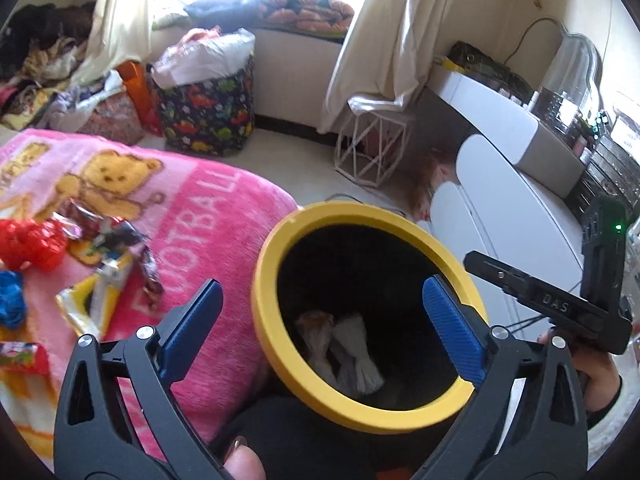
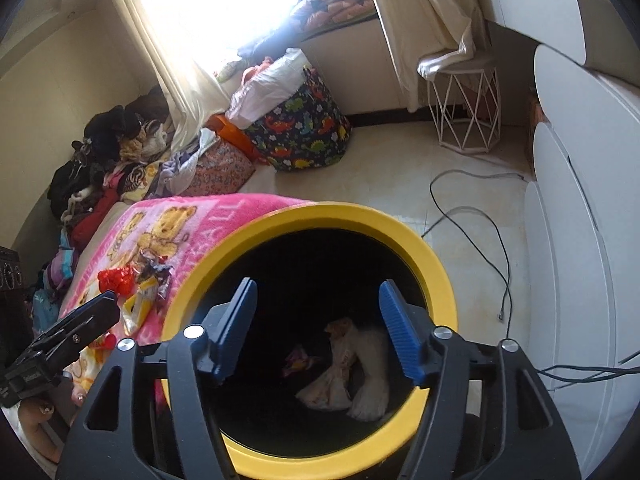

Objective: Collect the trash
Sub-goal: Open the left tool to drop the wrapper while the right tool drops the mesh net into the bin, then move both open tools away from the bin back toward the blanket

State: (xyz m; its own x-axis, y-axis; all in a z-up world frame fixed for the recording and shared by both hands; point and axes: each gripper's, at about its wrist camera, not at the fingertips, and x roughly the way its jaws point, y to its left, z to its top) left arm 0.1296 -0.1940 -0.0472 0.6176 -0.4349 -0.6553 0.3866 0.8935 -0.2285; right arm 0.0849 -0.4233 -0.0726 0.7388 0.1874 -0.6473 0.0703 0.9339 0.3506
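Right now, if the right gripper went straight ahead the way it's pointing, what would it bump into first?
Probably nothing solid at first: the right gripper points into the open mouth of the yellow-rimmed bin. Going on, it would likely meet the crumpled trash at the bottom, though depth is hard to judge.

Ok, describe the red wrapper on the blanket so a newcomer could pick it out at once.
Start at the pink blanket with teddy bears, left of the yellow-rimmed bin. A small heap of wrappers lies on it below the bear. The red wrapper sits at the heap's left end: crumpled, glossy, solid bright red, unlike the dark foil and yellow packet beside it.
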